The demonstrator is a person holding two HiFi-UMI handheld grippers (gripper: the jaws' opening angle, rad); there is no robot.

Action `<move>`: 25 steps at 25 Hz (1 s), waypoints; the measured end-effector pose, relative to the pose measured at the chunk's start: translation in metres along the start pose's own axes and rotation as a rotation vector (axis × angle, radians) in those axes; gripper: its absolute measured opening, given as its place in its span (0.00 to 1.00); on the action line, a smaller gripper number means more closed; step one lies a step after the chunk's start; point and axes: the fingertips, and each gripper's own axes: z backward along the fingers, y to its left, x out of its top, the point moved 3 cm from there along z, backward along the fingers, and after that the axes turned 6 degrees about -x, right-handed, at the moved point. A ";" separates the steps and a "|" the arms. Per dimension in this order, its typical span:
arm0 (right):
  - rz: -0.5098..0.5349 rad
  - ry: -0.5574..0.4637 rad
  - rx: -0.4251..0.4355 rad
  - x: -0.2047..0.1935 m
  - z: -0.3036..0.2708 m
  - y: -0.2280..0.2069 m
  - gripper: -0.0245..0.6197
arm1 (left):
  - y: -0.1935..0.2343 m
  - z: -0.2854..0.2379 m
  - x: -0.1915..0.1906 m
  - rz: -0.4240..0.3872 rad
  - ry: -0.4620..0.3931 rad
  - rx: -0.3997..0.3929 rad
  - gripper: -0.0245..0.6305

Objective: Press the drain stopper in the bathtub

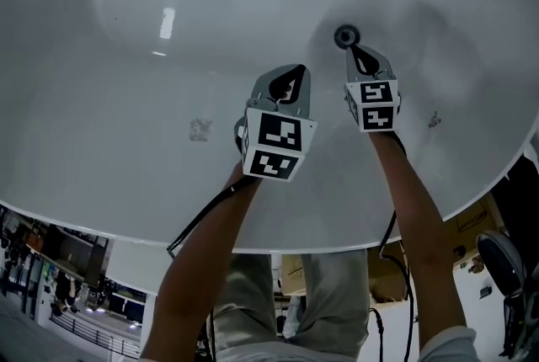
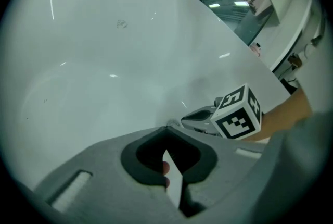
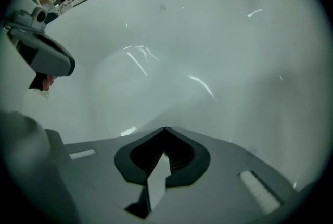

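Observation:
The round dark drain stopper point(image 1: 346, 36) sits in the floor of the white bathtub point(image 1: 101, 141), upper right of centre in the head view. My right gripper point(image 1: 351, 50) is shut with nothing in it, and its joined tips rest at the stopper's near edge; contact cannot be told. My left gripper point(image 1: 296, 70) is shut and empty, a little to the left of the stopper and nearer to me. The left gripper view shows its jaws closed point(image 2: 166, 127) over bare tub, with the right gripper point(image 2: 200, 117) beside. In the right gripper view the closed jaws point(image 3: 165, 128) hide the stopper.
The tub's near rim point(image 1: 253, 244) curves across the bottom of the head view. A small grey mark point(image 1: 200, 130) lies on the tub floor at left. Cardboard boxes point(image 1: 472, 221) stand outside the rim at right. Cables point(image 1: 198, 221) hang from both grippers.

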 end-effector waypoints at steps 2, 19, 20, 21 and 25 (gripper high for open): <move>0.061 0.022 0.012 -0.007 -0.013 0.000 0.04 | 0.002 -0.010 -0.008 -0.010 0.019 -0.011 0.04; 0.791 0.139 0.134 -0.034 -0.071 -0.006 0.04 | 0.004 -0.072 -0.044 -0.489 0.256 -0.118 0.04; 0.823 0.146 0.142 -0.036 -0.072 -0.005 0.04 | 0.004 -0.075 -0.048 -0.543 0.282 -0.122 0.04; 0.845 0.150 0.146 -0.037 -0.072 -0.004 0.04 | 0.003 -0.078 -0.051 -0.592 0.301 -0.128 0.04; 0.847 0.175 0.160 -0.037 -0.074 -0.003 0.03 | 0.001 -0.089 -0.052 -0.711 0.311 -0.153 0.04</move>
